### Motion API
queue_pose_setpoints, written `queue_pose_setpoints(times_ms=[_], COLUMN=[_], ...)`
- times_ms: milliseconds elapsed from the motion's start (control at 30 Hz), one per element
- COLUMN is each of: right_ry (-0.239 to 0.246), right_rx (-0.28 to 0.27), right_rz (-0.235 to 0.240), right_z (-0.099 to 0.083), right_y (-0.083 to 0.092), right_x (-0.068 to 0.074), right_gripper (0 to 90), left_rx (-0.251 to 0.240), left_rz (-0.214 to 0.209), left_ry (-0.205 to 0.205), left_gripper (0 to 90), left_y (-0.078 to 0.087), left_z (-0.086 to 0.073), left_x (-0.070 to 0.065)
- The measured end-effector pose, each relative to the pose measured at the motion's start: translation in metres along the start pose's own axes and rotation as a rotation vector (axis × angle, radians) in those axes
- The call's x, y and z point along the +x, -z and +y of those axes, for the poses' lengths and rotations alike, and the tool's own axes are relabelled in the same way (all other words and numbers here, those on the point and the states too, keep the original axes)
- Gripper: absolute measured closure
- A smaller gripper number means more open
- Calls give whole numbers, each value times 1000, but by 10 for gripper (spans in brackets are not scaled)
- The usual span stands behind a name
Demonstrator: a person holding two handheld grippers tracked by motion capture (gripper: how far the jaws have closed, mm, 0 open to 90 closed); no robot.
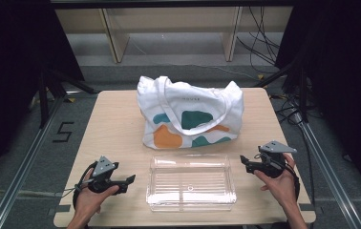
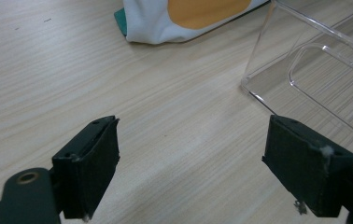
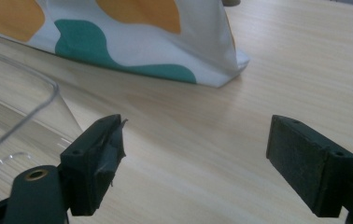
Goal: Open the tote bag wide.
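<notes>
right now, from the high view, i have the clear plastic box [image 1: 191, 182] sitting at the near edge of the table [image 1: 116, 124], between my two grippers, with the white cloth bag [image 1: 190, 114] just behind it. the left gripper [image 1: 130, 180] rests to the box's left and the right gripper [image 1: 243, 160] to its right, neither touching it.

in the left gripper view, my jaws stand wide apart with nothing between them, bare wood below; the box corner [image 2: 258, 91] lies just ahead to the right.

in the right gripper view, the jaws are likewise spread and empty, the box rim [image 3: 48, 91] off to the left and the bag's corner [image 3: 221, 70] ahead.

i judge the box light, rigid and slick, likely to skid if nudged. i'd pinch its thin side walls from both ends. the bag is soft and floppy; its handles are the place to grab.
</notes>
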State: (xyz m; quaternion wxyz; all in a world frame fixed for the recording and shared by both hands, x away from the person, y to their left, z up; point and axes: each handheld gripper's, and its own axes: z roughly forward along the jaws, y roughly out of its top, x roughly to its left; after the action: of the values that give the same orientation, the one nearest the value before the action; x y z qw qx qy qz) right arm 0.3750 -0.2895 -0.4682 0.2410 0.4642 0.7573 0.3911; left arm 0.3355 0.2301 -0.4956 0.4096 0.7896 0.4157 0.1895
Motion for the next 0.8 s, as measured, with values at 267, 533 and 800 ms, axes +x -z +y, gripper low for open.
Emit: queue_pose_setpoints(times_ms=[267, 533, 800], right_ry=[-1, 27, 104], right_rx=[-46, -105, -189], right_rz=[13, 47, 79], right_z=[28, 69, 114], right_y=[-1, 4, 2], right_x=[6, 13, 24], right_gripper=[177, 241, 381], left_rx=[5, 13, 12], left_rz=[-6, -3, -3], left_ry=[0, -14, -9], left_gripper=[175, 178, 179], left_y=[0, -1, -1], left_z=[0, 0, 0], left_x=[1, 2, 2])
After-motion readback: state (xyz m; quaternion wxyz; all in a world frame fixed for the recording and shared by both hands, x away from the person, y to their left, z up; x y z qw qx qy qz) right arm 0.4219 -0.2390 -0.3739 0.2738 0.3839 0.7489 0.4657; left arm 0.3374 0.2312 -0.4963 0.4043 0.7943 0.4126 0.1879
